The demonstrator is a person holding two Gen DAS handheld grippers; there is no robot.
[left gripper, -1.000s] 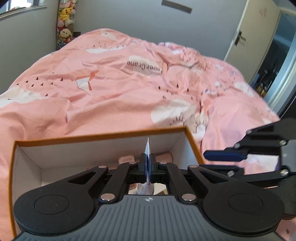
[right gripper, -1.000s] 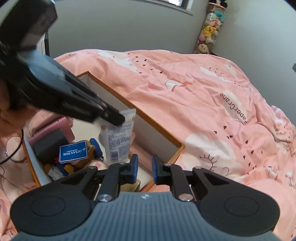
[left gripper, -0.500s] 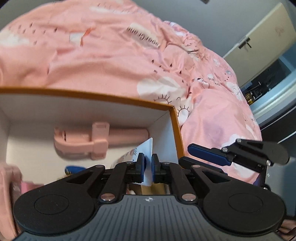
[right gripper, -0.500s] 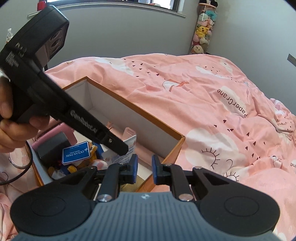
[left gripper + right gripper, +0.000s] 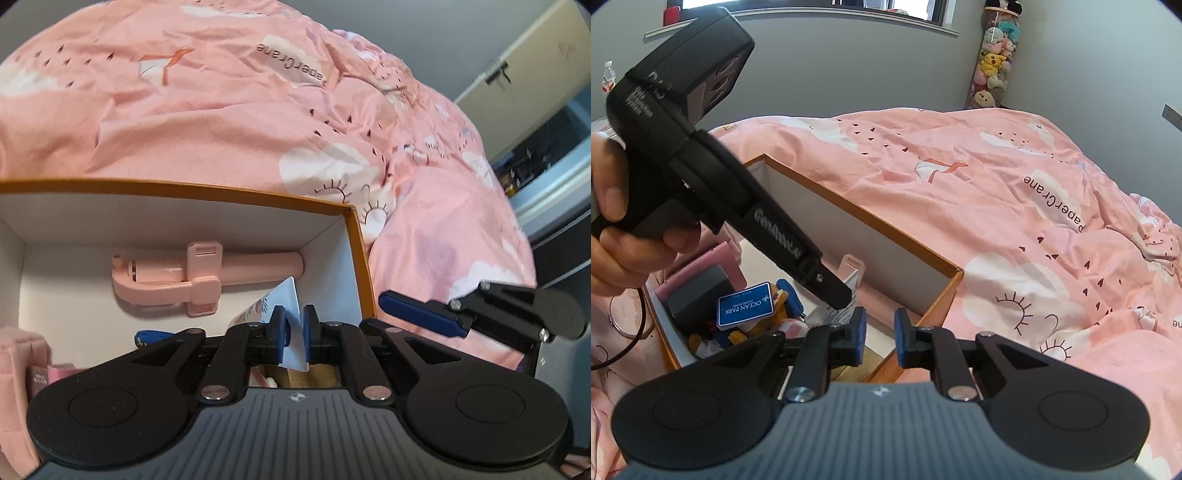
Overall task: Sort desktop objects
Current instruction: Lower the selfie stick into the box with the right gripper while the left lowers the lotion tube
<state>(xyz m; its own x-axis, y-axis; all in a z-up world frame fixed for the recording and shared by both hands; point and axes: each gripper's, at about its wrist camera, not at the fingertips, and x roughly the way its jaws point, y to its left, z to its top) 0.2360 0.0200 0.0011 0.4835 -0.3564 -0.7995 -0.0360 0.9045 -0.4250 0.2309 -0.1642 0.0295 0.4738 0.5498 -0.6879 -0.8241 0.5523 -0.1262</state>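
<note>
Tube (image 5: 286,321), white w/ printed label, sits inside the box (image 5: 354,251) at its right end, crimped flat end up between the blue pads of the left hand-held gripper (image 5: 294,330). The pads stand narrow, close on both sides of the crimp; whether they actually pinch it can't be told.

Left wrist view only: pink selfie stick (image 5: 192,280) lying flat along the far wall of the box, a bit of blue thing (image 5: 149,336) below it, pink pouch (image 5: 22,354) at lower left edge. Right hand-held gripper (image 5: 424,317) shows here from the side, outside the box's right wall, over the bedspread (image 5: 221,110).

Right wrist view only: left hand-held gripper's body seen from outside, hand (image 5: 617,229) on its grip, tip angled down into the box, and that tip covers most of the tube (image 5: 831,314). Also a blue "OCEAN PARK" card (image 5: 746,304), a dark grey block (image 5: 698,295) on a pink case (image 5: 720,262), small toys beneath. Right hand-held gripper (image 5: 880,334) hangs above the box's near corner, jaws part open, nothing between them.

Around: box rests on a bed, pink cover w/ clouds and "PaperCrane" print. Plush toys (image 5: 995,62) stacked in the room corner; door (image 5: 517,85) at right in left view.
</note>
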